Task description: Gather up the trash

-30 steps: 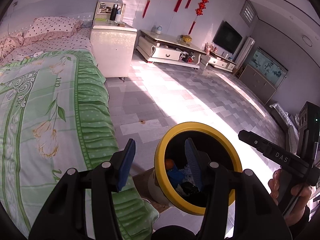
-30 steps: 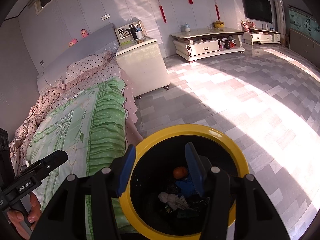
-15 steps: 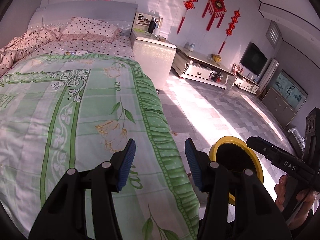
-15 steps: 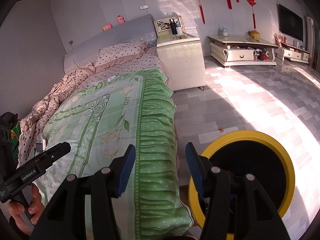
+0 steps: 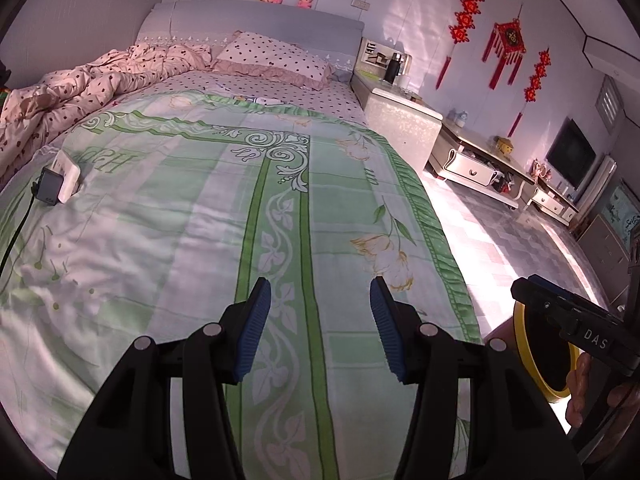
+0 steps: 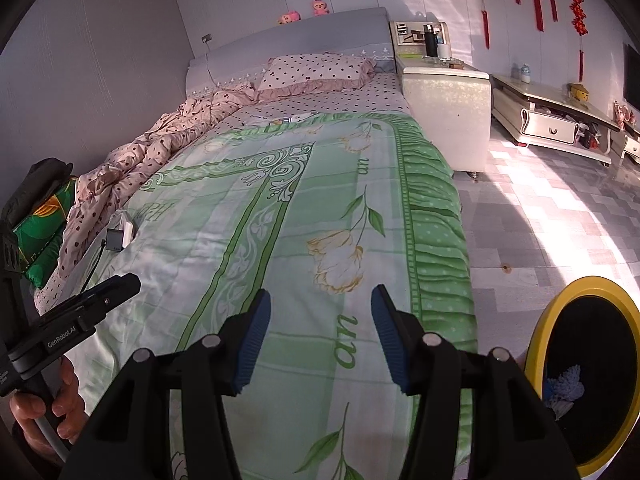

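Bedroom, low sunlight across a tiled floor (image 6: 560, 216). Left tongs (image 5: 318, 326) over the near end of the bed, blue pads apart, nothing between them. Right tongs (image 6: 320, 336) likewise apart and empty, over the green floral bedspread (image 6: 280, 240), nearer its frilled side edge. Each tool shows in the other's view, held by a hand: left hand (image 6: 44, 412), right hand (image 5: 580, 392).

Trash bin (image 6: 588, 372), yellow rim, black inside, stands on the floor just beside the bed's near corner, to the right of both tongs. Crumpled blue-and-white scraps (image 6: 564, 392) lie inside it.

Bedspread surface between the tongs and the pillow is mostly bare. Left edge: a white box with a dark device (image 5: 50, 186) and a cable. Farther: bunched dotted quilt (image 5: 80, 88), dotted pillow (image 5: 276, 56), small items at the bedspread's far edge, too small to identify.

Floor right of the bed is open as far as the white bedside cabinet (image 6: 448, 100) and the low TV stand (image 6: 552, 120).
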`<state>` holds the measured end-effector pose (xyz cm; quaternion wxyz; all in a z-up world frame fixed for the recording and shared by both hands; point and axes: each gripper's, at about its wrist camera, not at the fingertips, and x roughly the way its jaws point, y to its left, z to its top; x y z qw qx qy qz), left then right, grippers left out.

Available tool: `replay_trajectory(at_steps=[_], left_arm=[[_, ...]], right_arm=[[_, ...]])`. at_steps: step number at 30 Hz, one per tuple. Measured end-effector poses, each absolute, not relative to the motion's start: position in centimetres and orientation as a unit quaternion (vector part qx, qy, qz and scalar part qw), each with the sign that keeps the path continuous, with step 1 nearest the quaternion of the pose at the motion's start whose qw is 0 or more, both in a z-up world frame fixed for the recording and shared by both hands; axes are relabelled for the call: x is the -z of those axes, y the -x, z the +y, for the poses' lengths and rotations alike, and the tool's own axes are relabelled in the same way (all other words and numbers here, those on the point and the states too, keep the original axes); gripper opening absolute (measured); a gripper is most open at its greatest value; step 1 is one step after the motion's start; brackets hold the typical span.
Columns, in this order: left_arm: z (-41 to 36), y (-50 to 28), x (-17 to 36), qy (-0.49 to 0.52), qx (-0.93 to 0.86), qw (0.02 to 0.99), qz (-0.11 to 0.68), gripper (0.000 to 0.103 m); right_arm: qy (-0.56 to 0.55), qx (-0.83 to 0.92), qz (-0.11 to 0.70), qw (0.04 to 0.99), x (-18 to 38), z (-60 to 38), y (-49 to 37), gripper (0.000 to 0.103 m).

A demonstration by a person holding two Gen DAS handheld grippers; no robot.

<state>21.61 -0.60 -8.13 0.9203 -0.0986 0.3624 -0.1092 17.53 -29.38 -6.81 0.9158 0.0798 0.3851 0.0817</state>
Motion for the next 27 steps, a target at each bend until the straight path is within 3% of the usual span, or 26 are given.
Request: replay_trajectory(at_steps=[2,5,7,11,13,16,27], left_arm=[[0.8,-21.2,8.8,0.100,0.096,0.921,0.363,0.053],[2.3,-20.5,9.8,0.096,0.078,0.925,0.358,0.058],[3.2,-20.0,10.4,0.093,0.073,0.929,0.351,0.063],[4.0,-18.8,11.5,0.090,0.054,0.936,0.336,0.081],[4.4,-18.2,11.8,0.096,0.051,0.939,0.327,0.086],[4.2,-17.4,11.8,0.083,0.040,0.945,0.315,0.092],[2.4,-14.1,9.1,0.052,0.026,0.961,0.271,0.095]], right_arm=[[-0.074,-0.084,0.388,0.915,7.4,-28.3,-17.8,0.051],[-0.072,-0.082,0.390,0.915,8.1,-27.2,-17.9,0.063],[-0.070,-0.079,0.389,0.915,8.6,-26.6,-18.0,0.065],[-0.066,-0.074,0.382,0.919,9.3,-25.8,-17.8,0.089],[-0.063,-0.066,0.371,0.924,9.5,-25.6,-17.6,0.094],[-0.057,-0.043,0.353,0.933,9.5,-25.7,-17.2,0.095],[-0.031,0.007,0.296,0.955,8.2,-25.9,-14.4,0.095]])
